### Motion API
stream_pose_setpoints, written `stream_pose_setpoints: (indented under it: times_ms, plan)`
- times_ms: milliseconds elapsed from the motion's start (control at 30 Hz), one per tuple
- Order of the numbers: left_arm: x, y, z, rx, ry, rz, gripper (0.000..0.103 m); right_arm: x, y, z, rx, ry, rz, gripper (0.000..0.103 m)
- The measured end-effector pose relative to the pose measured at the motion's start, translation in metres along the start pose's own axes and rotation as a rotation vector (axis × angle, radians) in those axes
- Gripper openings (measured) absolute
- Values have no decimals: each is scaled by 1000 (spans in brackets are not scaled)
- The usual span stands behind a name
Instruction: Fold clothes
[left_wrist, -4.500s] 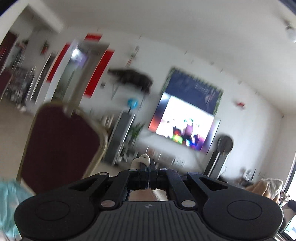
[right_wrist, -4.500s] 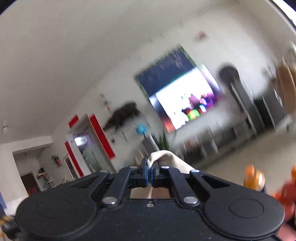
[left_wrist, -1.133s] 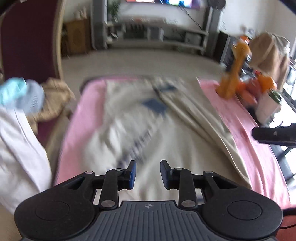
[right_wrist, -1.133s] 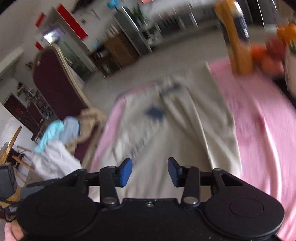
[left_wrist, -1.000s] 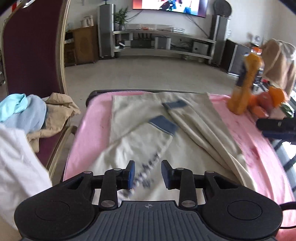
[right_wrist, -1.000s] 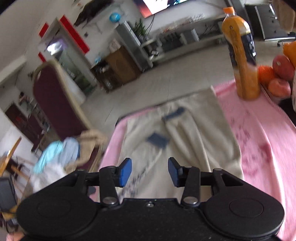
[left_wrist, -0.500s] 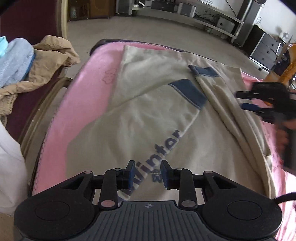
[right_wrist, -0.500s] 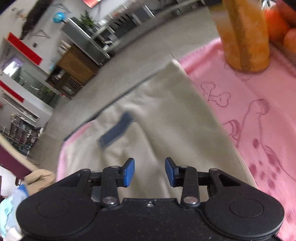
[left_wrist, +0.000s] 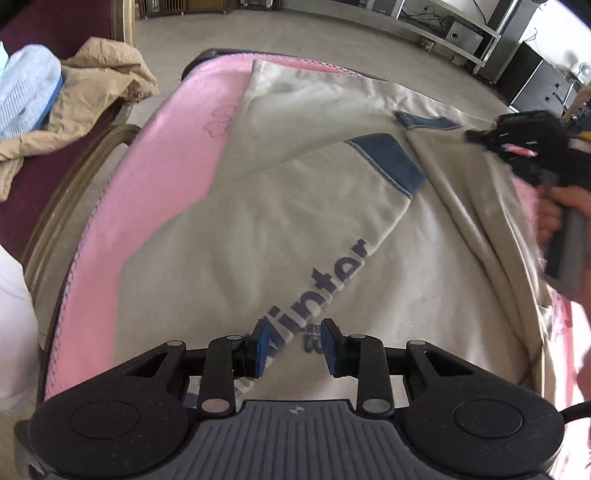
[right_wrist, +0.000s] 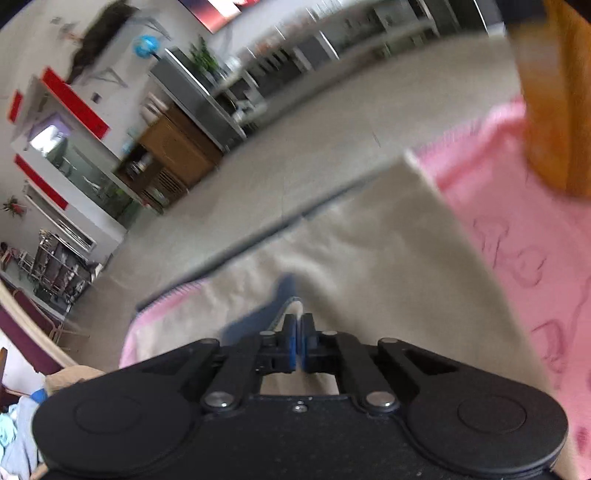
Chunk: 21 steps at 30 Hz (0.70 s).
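A beige sweatshirt (left_wrist: 280, 206) with navy cuffs and navy "Winter" lettering lies spread on a pink blanket (left_wrist: 166, 147); both sleeves are folded across its body. My left gripper (left_wrist: 293, 345) is open and empty, hovering just above the lettering near the garment's near edge. My right gripper (right_wrist: 298, 334) is shut on the sweatshirt's right sleeve (right_wrist: 369, 258) at its navy cuff (right_wrist: 273, 306). It also shows in the left wrist view (left_wrist: 517, 144), held by a hand at the far right.
A maroon chair (left_wrist: 44, 173) on the left holds a heap of clothes: tan (left_wrist: 92, 85), light blue (left_wrist: 26, 92), white (left_wrist: 14, 332). An orange juice bottle (right_wrist: 550, 110) stands on the blanket at the far right. Cabinets and shelving stand across the floor beyond.
My right gripper has gone down to the far sleeve cuff and shut on it; it was open half a second ago. My left gripper stays open and has sunk a little closer to the lettering.
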<state>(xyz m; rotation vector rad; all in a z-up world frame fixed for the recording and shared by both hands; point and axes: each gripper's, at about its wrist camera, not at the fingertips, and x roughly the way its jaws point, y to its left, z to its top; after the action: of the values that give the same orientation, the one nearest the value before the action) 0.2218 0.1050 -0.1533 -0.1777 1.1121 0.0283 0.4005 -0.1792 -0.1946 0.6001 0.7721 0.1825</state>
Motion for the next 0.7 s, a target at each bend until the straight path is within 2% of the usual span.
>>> stream_pose_setpoints:
  times_ms: [100,267,367,467,567,700]
  plan:
    - [-7,-3,-4,27,-41,-2,29,-57,14,0,-53,-95,15,2]
    - [-21,-16,-15,82,-105,-49,29,-193,17,-1,-31,-291,17,2]
    - [-29,-23,-25,98,-128,-108,29,-288,-2,-22,36,-441,-2,2]
    - [-32,-35,-39,142,-142,-157,29,-364,-36,-46,122,-589,-31,2]
    - [-38,-52,-58,201,-162,-189,28,-409,-86,-63,226,-719,-68,2]
    - [-49,-77,-87,257,-182,-228,29,-415,-163,-68,384,-777,-136,2]
